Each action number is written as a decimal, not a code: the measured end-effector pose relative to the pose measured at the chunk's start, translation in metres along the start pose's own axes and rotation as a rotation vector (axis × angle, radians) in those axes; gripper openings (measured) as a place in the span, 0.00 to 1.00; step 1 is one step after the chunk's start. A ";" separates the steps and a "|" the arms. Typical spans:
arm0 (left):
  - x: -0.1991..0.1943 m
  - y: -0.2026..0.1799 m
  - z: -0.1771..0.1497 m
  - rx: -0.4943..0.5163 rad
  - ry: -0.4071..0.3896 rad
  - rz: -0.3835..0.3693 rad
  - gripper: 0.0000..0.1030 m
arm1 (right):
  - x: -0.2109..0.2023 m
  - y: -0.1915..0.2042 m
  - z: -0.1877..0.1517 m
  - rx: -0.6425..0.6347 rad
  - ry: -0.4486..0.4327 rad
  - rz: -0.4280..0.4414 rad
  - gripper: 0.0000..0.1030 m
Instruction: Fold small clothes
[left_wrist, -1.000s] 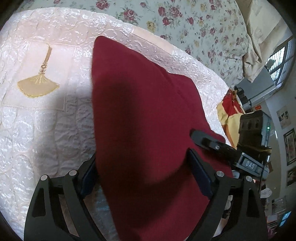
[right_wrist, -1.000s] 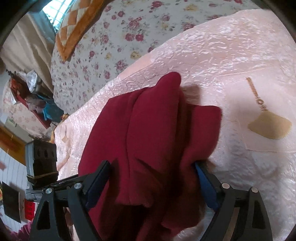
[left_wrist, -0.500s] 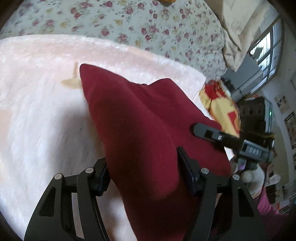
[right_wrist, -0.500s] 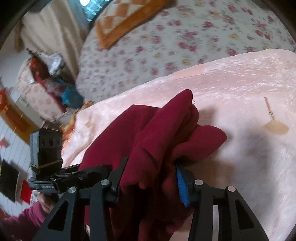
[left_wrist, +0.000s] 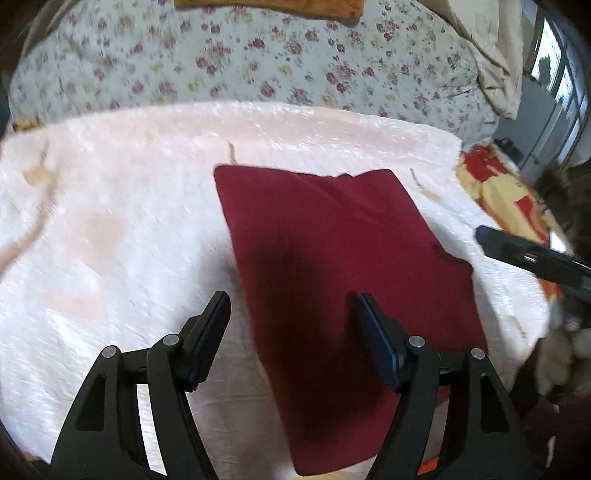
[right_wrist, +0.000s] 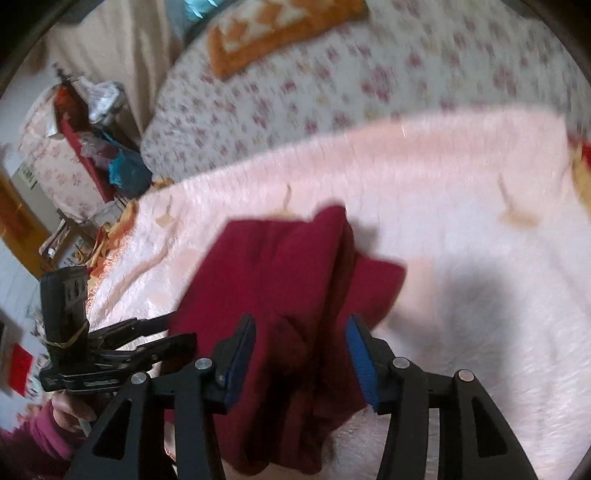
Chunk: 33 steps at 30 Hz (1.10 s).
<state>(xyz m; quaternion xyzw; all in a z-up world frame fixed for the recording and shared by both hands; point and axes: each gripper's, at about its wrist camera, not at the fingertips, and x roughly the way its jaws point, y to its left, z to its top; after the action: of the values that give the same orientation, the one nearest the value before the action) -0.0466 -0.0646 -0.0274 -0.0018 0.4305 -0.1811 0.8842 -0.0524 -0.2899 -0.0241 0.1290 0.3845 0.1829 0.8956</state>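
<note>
Bed (left_wrist: 110, 74), dressed in a floral sheet, carries a pale pink quilted cover (left_wrist: 110, 229) over its near part. Dark red garment (left_wrist: 332, 266) lies on that cover, folded into a rough rectangle with an uneven, bunched far right corner. Left claw (left_wrist: 290, 336) stands open above the garment's left edge, holding nothing. Right claw (right_wrist: 301, 354) is likewise open, its blue-padded fingers either side of the garment's thick near folds; whether they touch the cloth cannot be told. Both views are blurred.
</note>
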 end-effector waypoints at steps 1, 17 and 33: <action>0.003 -0.002 0.002 0.005 0.008 0.015 0.69 | -0.001 0.008 0.002 -0.020 0.001 0.012 0.59; 0.028 -0.007 -0.005 -0.065 0.026 0.042 0.77 | 0.055 0.031 -0.030 -0.224 0.122 -0.139 0.41; -0.006 -0.016 0.000 -0.041 -0.080 0.204 0.77 | 0.003 0.040 -0.022 -0.027 -0.039 -0.118 0.49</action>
<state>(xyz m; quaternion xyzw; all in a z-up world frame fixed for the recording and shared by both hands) -0.0550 -0.0777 -0.0203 0.0166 0.3964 -0.0812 0.9143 -0.0761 -0.2504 -0.0257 0.0974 0.3713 0.1322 0.9139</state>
